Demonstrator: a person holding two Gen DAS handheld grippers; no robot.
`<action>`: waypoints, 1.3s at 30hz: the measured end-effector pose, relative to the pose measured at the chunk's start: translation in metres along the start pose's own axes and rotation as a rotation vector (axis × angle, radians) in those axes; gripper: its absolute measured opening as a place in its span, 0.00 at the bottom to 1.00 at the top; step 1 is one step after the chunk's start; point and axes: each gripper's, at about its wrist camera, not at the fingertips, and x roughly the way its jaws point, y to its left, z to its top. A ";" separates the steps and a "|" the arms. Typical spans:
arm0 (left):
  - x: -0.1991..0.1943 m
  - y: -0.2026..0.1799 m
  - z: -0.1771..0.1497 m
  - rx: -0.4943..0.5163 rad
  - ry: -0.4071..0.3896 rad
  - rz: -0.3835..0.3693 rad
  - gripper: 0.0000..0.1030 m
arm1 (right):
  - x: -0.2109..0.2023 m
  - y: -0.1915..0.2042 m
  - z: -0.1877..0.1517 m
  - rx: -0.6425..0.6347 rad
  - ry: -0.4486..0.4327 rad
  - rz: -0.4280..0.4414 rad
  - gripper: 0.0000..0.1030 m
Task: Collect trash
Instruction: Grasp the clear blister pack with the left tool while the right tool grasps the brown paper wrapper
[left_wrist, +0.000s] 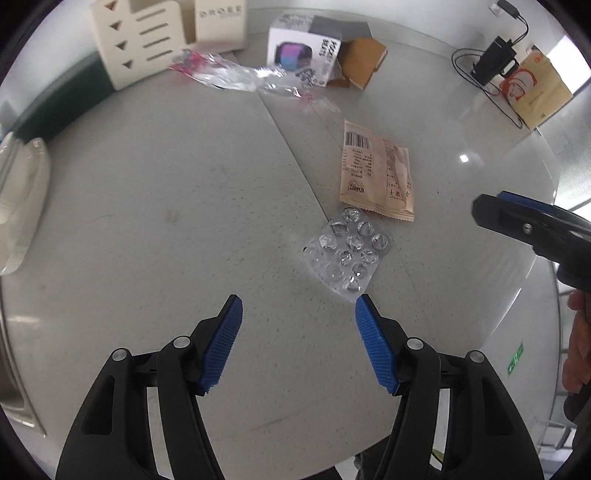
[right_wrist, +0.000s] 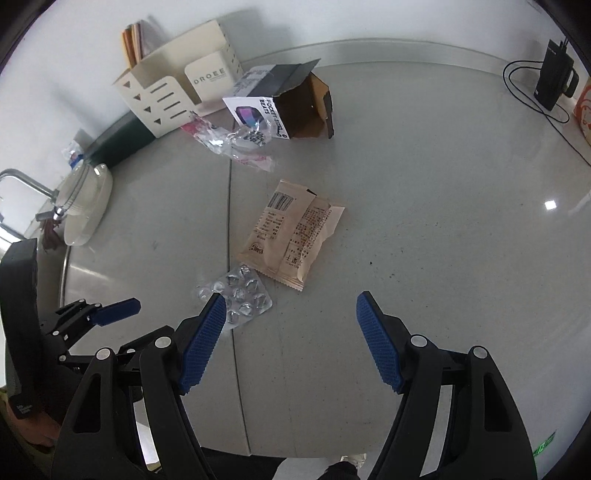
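Note:
An empty clear pill blister pack (left_wrist: 349, 253) lies on the grey counter, just ahead and right of my open left gripper (left_wrist: 298, 308). A tan snack wrapper (left_wrist: 376, 171) lies beyond it. Farther back are a crumpled clear plastic wrapper (left_wrist: 240, 74) and an open white cardboard box (left_wrist: 314, 51). In the right wrist view the blister pack (right_wrist: 240, 291) sits by the left finger of my open, empty right gripper (right_wrist: 290, 304), with the snack wrapper (right_wrist: 295, 236), the plastic wrapper (right_wrist: 229, 142) and the box (right_wrist: 284, 103) beyond. The left gripper (right_wrist: 118, 310) shows at the left there.
A cream desk organizer (left_wrist: 147, 40) stands at the back wall. A white dish (right_wrist: 86, 206) and a faucet (right_wrist: 26, 184) are at the left by a sink. A black charger with cable (left_wrist: 493, 62) and a brown paper bag (left_wrist: 535, 92) sit back right. The counter edge curves at the right.

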 end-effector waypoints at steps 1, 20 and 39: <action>0.005 0.001 0.003 -0.001 0.008 -0.015 0.61 | 0.005 -0.001 0.002 0.008 0.008 -0.002 0.71; 0.046 0.003 0.034 0.043 0.088 -0.197 0.29 | 0.076 -0.010 0.034 0.059 0.125 0.002 0.54; 0.037 0.012 0.029 0.016 0.069 -0.219 0.09 | 0.080 0.016 0.041 0.000 0.121 -0.020 0.05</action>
